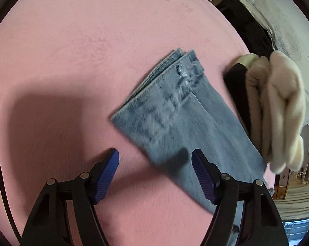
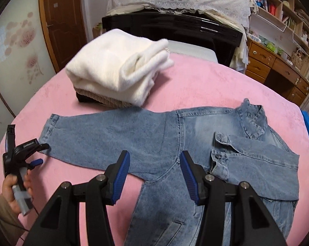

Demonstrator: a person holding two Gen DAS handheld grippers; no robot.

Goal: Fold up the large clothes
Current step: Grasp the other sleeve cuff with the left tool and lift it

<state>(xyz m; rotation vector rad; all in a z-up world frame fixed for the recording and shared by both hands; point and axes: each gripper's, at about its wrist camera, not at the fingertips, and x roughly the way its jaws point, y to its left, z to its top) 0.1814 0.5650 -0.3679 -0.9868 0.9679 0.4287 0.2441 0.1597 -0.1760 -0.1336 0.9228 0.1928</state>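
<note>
A light blue denim jacket (image 2: 174, 143) lies flat on the pink blanket (image 2: 195, 86). Its left sleeve (image 2: 105, 131) stretches out to the left; its right sleeve (image 2: 256, 160) is folded across the body. My right gripper (image 2: 154, 160) is open and empty, hovering over the armpit seam. My left gripper (image 1: 154, 160) is open and empty, just short of the left sleeve's cuff end (image 1: 174, 110). It also shows in the right wrist view (image 2: 39, 153), held in a hand at the cuff.
A stack of folded clothes, white fleece on top (image 2: 117, 69), sits on the blanket behind the sleeve, and shows in the left wrist view (image 1: 277, 110). A black piano (image 2: 174, 28) with a lace cover, wooden drawers (image 2: 277, 65) and shelves stand beyond.
</note>
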